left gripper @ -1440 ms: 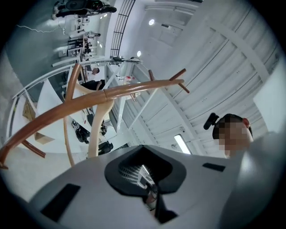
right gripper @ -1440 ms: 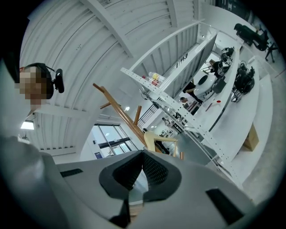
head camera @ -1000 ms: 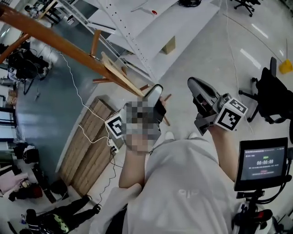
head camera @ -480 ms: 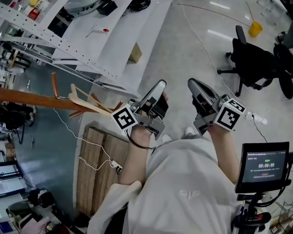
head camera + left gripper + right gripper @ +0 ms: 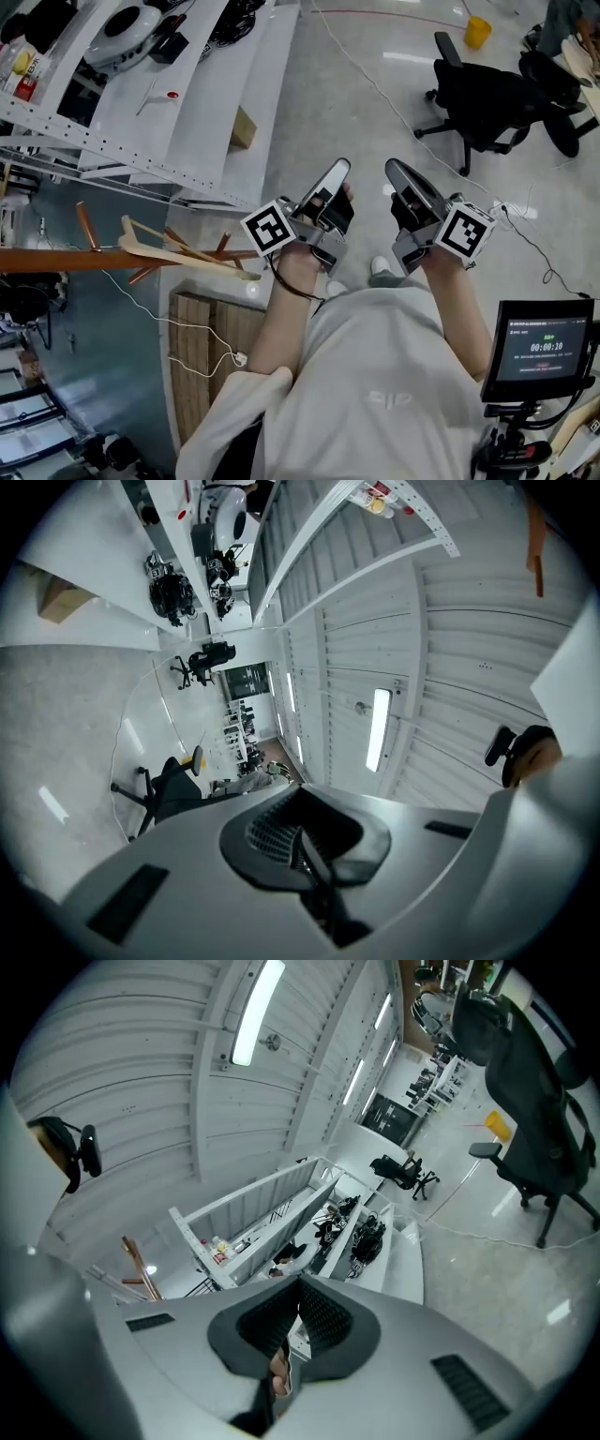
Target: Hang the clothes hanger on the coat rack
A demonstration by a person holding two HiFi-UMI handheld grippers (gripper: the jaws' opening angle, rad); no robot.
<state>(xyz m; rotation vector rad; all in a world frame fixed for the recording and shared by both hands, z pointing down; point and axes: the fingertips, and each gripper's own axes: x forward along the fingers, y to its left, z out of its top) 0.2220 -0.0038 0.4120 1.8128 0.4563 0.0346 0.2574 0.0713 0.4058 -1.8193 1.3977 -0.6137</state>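
The wooden coat rack (image 5: 66,260) lies across the left of the head view, with short pegs near its end. A pale wooden hanger (image 5: 183,254) rests along it by the pegs. Both grippers are held side by side in front of the person's chest, well right of the rack and touching neither rack nor hanger. My left gripper (image 5: 337,171) is shut, its pads (image 5: 302,844) meeting with nothing between them. My right gripper (image 5: 394,169) also looks shut and empty, pads (image 5: 309,1321) together. The right gripper view shows the rack (image 5: 139,1262) small at the left.
White work tables (image 5: 202,103) with gear run across the upper left. A black office chair (image 5: 487,89) and a yellow bin (image 5: 476,31) stand at the upper right. A wooden pallet (image 5: 202,361) and floor cables lie below the rack. A timer screen (image 5: 544,347) is at the lower right.
The head view has swung, so the coat rack and hanger slid to the left and the chair came in at the right. Both grippers stayed together and shut.
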